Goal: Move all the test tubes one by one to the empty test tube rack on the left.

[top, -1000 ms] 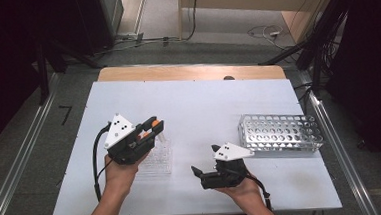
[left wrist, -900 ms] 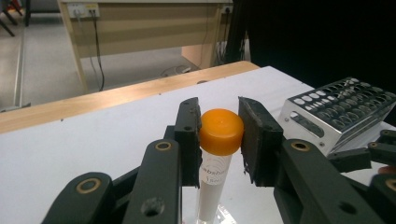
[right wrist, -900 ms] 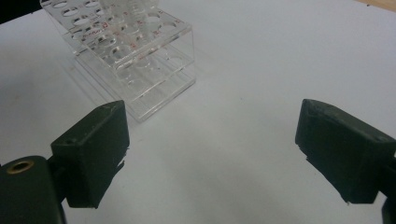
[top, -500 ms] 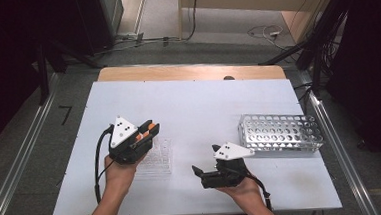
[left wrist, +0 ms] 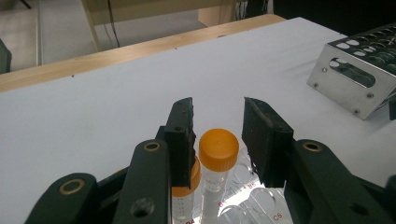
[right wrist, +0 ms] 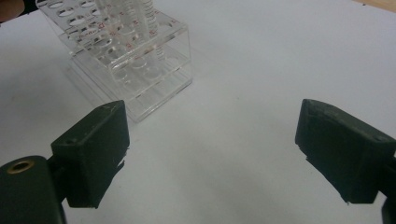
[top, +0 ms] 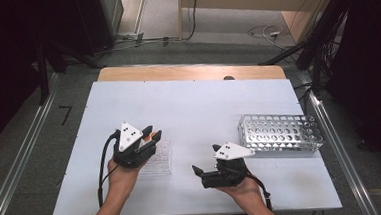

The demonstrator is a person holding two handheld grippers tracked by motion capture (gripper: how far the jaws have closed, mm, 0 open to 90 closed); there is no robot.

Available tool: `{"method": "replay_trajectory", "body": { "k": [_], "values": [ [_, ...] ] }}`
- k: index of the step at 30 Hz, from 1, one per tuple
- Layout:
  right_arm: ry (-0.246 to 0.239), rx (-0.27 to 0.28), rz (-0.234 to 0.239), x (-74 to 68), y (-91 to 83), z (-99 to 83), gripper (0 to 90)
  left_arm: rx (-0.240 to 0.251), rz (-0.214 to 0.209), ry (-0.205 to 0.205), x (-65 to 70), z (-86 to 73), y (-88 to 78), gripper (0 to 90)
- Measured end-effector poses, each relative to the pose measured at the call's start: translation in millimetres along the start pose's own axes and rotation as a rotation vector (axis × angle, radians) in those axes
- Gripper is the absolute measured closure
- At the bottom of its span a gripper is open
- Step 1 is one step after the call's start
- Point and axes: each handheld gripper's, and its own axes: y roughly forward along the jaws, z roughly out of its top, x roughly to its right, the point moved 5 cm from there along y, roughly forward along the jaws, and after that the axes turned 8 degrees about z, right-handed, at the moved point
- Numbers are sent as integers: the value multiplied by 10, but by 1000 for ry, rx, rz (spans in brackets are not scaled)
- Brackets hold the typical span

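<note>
Between the left gripper's [left wrist: 218,128] slightly parted fingers [left wrist: 183,135], just opening: orange-capped tube [left wrist: 218,150], upright in clear rack [top: 159,157], ungripped; right gripper [right wrist: 212,154] wide open, empty, farther off.

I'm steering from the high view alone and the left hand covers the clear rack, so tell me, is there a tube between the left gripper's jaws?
Observer: Yes. In the left gripper view, an orange-capped tube stands in the clear rack between the jaws of the left gripper. They have just been opening, and the pads sit slightly off the cap.
Operator: Any other tube next to it?
Observer: A second tube, also orange-capped, stands beside it, partly hidden behind one jaw.
Operator: And the right gripper?
Observer: In its own view the right gripper is wide open over the bare white table, with nothing between its jaws.
</note>
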Motion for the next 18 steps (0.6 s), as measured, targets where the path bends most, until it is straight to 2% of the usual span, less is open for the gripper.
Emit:
{"method": "replay_trajectory", "body": {
  "k": [4,8,16,18],
  "values": [
    [-2,-1,0,-2,4,1,85,12,-15,-13,-7,18,-20,579],
    [1,5,-2,6,0,2,85,30,-31,-35,-7,44,-65,481],
    [27,30,-16,93,-61,13,85,30,-6,-33,9,62,-137,258],
    [28,33,-25,121,-75,18,86,35,-9,-25,18,64,-161,242]
  ]
}}
